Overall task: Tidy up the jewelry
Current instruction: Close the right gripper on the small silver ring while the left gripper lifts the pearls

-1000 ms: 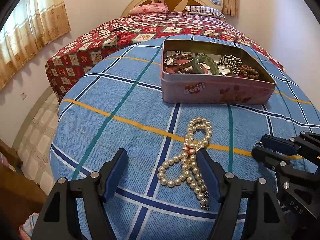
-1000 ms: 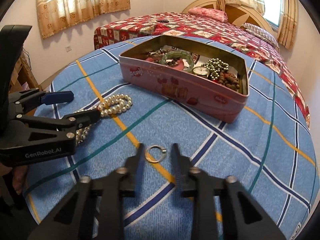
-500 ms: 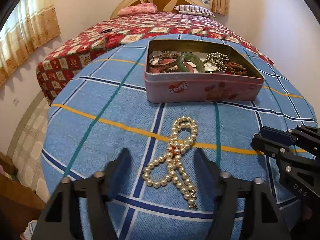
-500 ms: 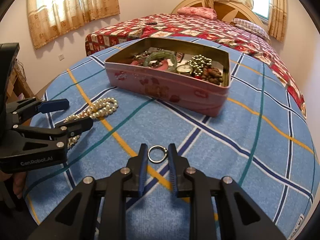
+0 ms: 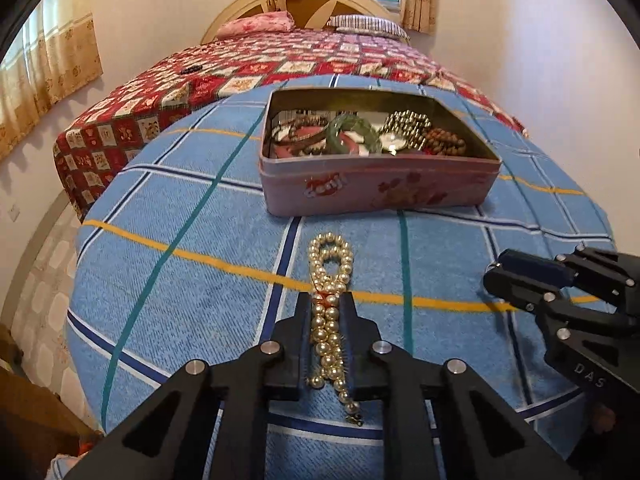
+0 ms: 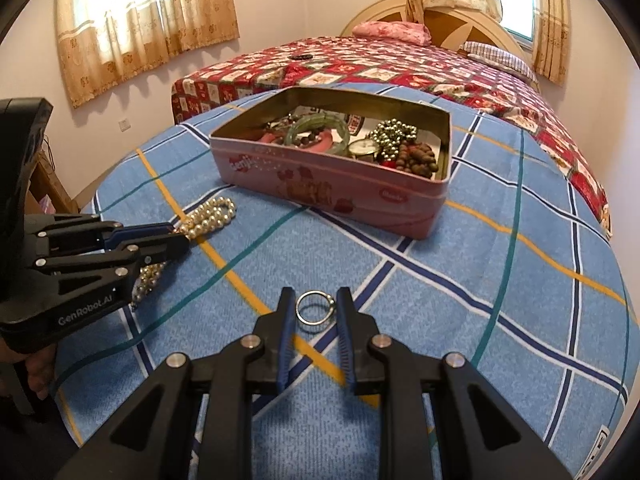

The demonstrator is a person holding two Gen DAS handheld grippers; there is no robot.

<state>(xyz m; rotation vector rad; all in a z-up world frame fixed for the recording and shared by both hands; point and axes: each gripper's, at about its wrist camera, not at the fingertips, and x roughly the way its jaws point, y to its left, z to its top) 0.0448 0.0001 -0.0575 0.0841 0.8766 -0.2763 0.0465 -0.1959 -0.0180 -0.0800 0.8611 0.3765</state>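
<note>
A: Since the frame a second back, what had moved?

B: Mostly the left gripper [image 5: 326, 312]. Its fingers had stood wide on either side of the pearl necklace [image 5: 329, 308]; by this moment they had drawn in until both pads pressed the doubled strand, near the red thread at its crossing. The right gripper [image 6: 314, 312] had narrowed too, and its fingers sat just beside the silver ring [image 6: 315, 307], one on each side. I could not tell whether they had touched it.

A: So one held and one didn't?

B: The left was clamped on the pearls, which lay on the blue checked cloth [image 5: 192, 280]. The right was at a narrow gap around the ring, not gripping as far as I could see. The pink tin [image 5: 376, 188] sat farther back on the cloth, open, with a green bangle [image 6: 318, 130], a small watch [image 6: 362, 147] and dark beads [image 6: 416, 158] already inside.

A: What could have gone wrong?

B: In my judgement, the necklace was pinched mid-length, so loose loops would dangle and could snag the tin's rim or slide between the pads. The ring lay flat and thin; closing on it might have flicked it away or only pinched cloth.

A: Any writing?

B: "GenRobot.AI" on the left gripper's body in the right view, "DAS" on the right gripper in the left view. The tin's red logo read something like "Genji," though I wasn't sure.
</note>
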